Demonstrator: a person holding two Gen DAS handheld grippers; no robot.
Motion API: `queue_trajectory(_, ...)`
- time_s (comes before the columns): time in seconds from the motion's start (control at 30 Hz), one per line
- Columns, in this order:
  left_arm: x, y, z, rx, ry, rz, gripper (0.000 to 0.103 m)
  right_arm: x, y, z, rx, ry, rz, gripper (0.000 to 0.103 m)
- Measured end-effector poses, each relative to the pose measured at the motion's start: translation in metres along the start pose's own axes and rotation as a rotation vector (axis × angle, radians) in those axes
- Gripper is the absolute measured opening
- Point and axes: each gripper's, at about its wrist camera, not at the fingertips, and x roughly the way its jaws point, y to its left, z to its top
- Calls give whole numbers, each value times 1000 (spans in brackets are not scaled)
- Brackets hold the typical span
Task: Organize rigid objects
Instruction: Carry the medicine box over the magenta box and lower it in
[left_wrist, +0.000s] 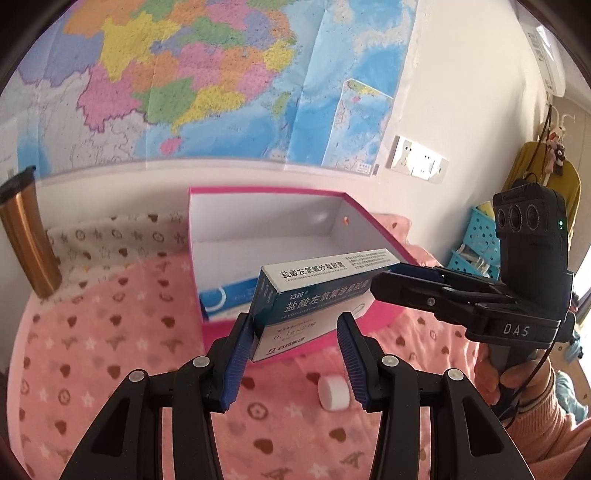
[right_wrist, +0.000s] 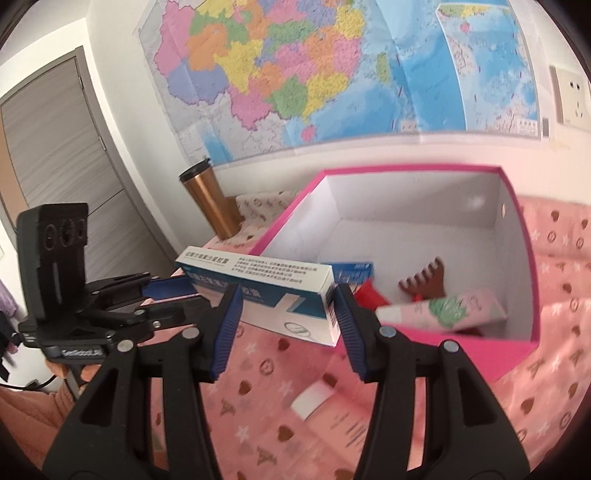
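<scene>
A copper tumbler stands at the far left by the wall. Next, the left gripper and the right gripper each clamp one end of the blue-and-white medicine carton — one pair of blue pads at either short end, the carton lifted off the pink cloth in front of the pink box. Below it lies a small white cap. Inside the box, to the right, lie a brown comb and a pink tube.

tongs: black arms | blue ribbed pads | silver screws | "DAS" marking
</scene>
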Motion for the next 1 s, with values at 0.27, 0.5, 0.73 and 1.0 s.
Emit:
queue_trajectory(0.27, 11, 5, 18, 12, -4, 32, 47, 13, -14, 19, 31, -6, 4, 54)
queue_trajectory(0.5, 27, 18, 25, -26, 26, 37, 47, 27, -24, 26, 68, 17, 16, 54)
queue_trajectory(0.73, 40, 30, 26, -66, 60, 49, 47, 39, -27, 28, 72, 52, 15, 54)
queue_trajectory(1.0, 48, 36, 26, -86, 81, 62, 47, 49, -28, 27, 70, 75, 11, 54)
